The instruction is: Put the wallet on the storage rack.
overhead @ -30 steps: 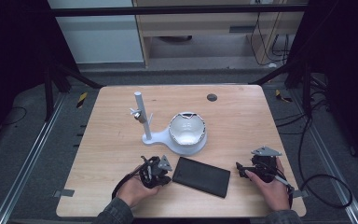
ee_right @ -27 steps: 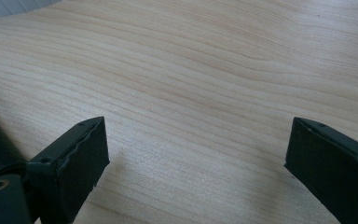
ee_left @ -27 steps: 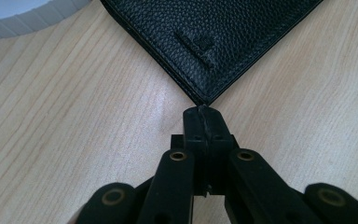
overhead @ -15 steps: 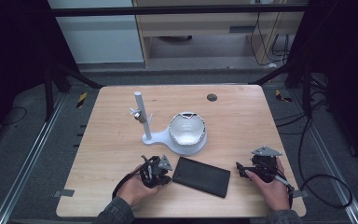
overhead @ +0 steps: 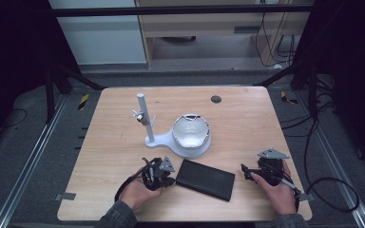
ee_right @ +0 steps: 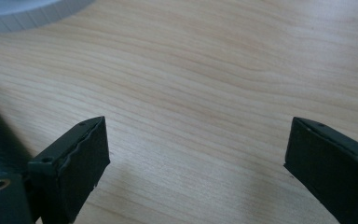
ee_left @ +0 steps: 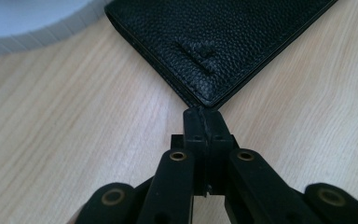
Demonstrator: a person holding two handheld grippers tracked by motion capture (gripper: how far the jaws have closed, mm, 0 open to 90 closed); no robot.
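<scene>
Now we rest both grippers beside the black wallet (overhead: 205,179).
Left of it, our left gripper (ee_left: 204,122) has its jaws pressed together at the wallet's corner; its grained leather bears an embossed, unreadable mark; right of it, our right gripper (ee_right: 196,154) gapes wide.

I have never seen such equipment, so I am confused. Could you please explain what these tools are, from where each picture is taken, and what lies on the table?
No robot here: a person holds a hand-held two-jaw tool in each hand. The high view looks down from above; the forearms enter from the bottom. There the left gripper sits beside a flat black grained-leather wallet lying on the light wooden table, and the right gripper is apart on the other side. Behind the wallet stands a white stand with an upright post and a round cup-like holder.

The other two pictures come from cameras riding on the tools. The left gripper view shows closed jaws at the wallet's corner; whether they touch it is unclear. The right gripper view shows jaws wide open over bare wood. Nothing is held.
</scene>
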